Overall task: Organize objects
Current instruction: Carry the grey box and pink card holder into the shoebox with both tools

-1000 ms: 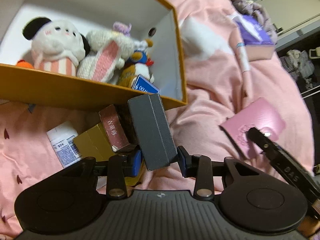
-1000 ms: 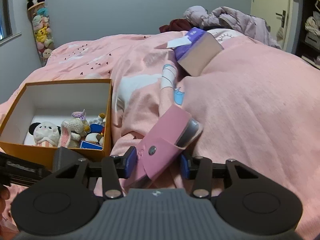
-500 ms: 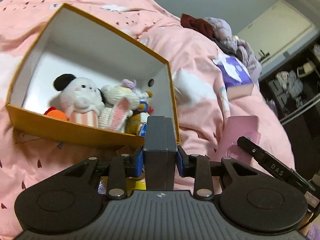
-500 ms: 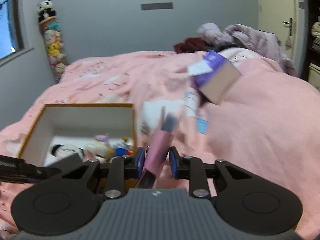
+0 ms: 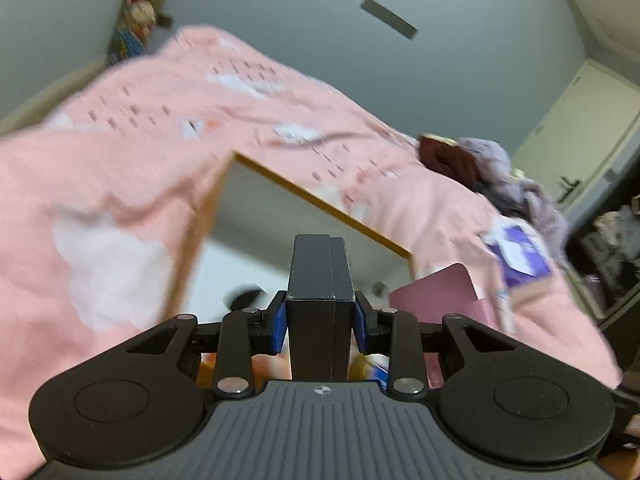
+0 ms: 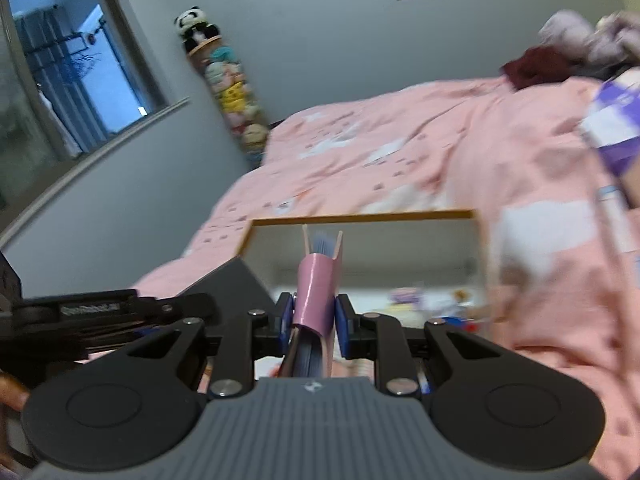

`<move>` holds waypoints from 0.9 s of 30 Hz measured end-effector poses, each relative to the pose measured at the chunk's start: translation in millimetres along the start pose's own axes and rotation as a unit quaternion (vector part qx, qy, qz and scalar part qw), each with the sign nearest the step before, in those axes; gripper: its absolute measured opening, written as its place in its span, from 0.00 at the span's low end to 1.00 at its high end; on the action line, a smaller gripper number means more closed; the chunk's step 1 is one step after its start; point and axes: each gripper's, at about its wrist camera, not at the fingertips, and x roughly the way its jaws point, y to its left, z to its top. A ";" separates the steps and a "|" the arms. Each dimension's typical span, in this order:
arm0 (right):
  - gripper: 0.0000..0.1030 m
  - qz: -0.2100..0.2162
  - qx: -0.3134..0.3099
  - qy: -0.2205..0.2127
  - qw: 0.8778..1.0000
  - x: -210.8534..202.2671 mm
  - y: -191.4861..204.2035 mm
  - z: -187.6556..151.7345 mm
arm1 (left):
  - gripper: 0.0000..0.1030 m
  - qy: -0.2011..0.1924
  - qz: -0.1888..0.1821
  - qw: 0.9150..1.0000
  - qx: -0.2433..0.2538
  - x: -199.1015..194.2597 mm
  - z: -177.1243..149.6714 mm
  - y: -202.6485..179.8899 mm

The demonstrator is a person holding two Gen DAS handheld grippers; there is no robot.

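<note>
My left gripper (image 5: 320,326) is shut on a dark grey box (image 5: 320,280), held upright above the near edge of the orange-rimmed white box (image 5: 320,200). My right gripper (image 6: 314,320) is shut on a pink case (image 6: 318,292), held on edge over the same orange-rimmed box (image 6: 360,216). The pink case also shows to the right in the left wrist view (image 5: 440,292). The grey box shows at the left in the right wrist view (image 6: 236,284). Small toys (image 6: 408,296) lie in the box, blurred.
The box sits on a pink duvet (image 5: 100,184). A purple tissue box (image 6: 616,132) lies at the right. Crumpled clothes (image 5: 500,176) lie at the bed's far end. A column of plush toys (image 6: 232,92) stands by the grey wall near a window (image 6: 60,68).
Both grippers lifted their objects off the bed, turned them upright and moved them up over the orange-rimmed box. The views have tilted up toward the wall.
</note>
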 end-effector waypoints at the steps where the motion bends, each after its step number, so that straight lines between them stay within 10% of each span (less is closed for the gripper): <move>1: 0.23 0.011 0.011 0.006 1.000 10.1 1.3 1.3 | 0.36 -0.007 0.019 1.000 0.014 2.4 1.3 0.5; 15: 0.23 0.101 0.205 0.105 0.968 133.0 -14.9 -10.2 | 0.36 -0.014 0.147 0.974 0.174 37.2 -20.1 -10.3; 27: 0.23 0.089 0.189 0.136 0.968 168.0 -9.6 -22.3 | 0.37 0.008 0.199 0.946 0.256 53.5 -37.7 -23.4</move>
